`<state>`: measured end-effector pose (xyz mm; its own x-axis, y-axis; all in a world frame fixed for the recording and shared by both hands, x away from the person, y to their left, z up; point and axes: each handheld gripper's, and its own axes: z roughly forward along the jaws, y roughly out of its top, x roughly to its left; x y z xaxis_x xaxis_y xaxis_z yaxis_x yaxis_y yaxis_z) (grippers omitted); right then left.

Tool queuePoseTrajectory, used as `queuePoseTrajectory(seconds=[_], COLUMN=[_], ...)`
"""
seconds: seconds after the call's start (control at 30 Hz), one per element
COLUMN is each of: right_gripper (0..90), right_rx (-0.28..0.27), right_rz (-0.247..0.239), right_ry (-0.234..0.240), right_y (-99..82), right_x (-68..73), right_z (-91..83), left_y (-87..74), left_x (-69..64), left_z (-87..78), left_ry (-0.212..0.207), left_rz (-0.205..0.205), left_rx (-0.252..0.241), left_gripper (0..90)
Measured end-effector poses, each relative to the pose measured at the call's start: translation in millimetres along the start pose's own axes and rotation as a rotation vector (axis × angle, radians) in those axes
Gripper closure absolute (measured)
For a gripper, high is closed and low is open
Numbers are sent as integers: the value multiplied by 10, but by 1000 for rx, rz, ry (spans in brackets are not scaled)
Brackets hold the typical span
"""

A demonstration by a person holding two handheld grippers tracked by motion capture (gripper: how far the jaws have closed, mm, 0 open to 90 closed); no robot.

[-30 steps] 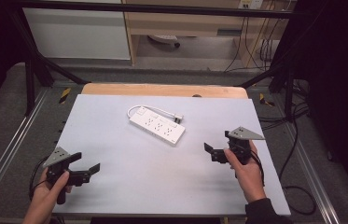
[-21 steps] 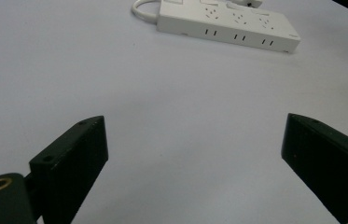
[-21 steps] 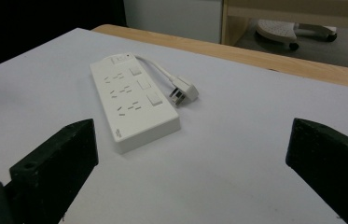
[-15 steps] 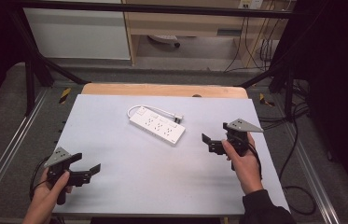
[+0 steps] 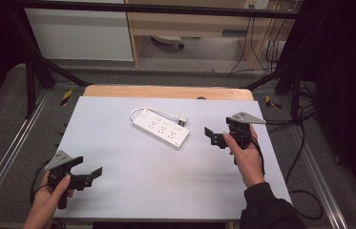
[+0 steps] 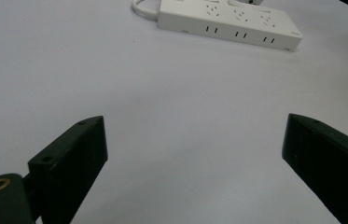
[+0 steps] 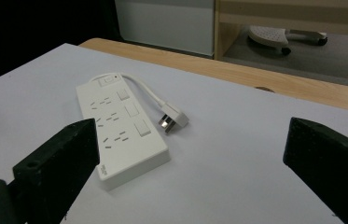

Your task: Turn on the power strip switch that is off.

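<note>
While my left gripper (image 5: 91,174) hangs over the near left corner of the table (image 5: 118,124) with its jaws spread wide and nothing between them, the work looks to be at the approach stage: nothing is grasped yet. From that side the white power strip (image 6: 230,23) lies well ahead across bare tabletop, far out of reach. It sits toward the back middle of the table (image 7: 265,154), flat and angled, its short cord looping round to a plug (image 7: 173,117) resting just beside its long edge (touching or not, I cannot tell). My right gripper (image 5: 214,136) is near the strip's right end, jaws likewise fully apart and empty, aimed at it. As I judge it, the next move calls for bringing the right gripper in low, straddling the strip's narrow body and closing squarely so it doesn't skid.
</note>
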<state>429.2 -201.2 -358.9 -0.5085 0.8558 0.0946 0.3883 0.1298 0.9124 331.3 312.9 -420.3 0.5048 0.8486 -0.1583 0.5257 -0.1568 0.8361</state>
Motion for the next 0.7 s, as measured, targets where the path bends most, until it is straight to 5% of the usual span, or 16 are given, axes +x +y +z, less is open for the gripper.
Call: queuePoseTrajectory(seconds=[0.37,0.7], right_gripper=[48,56], right_rx=[-28,-7], right_rz=[52,26], right_ry=[1,2], right_y=[105,235], right_x=[-85,-34], right_z=[182,489], left_y=[-4,-11], left_x=[0,6], left_z=[25,38], left_ry=[5,3], left_rz=[-7,-1], left_rx=[16,26], left_gripper=[70,71])
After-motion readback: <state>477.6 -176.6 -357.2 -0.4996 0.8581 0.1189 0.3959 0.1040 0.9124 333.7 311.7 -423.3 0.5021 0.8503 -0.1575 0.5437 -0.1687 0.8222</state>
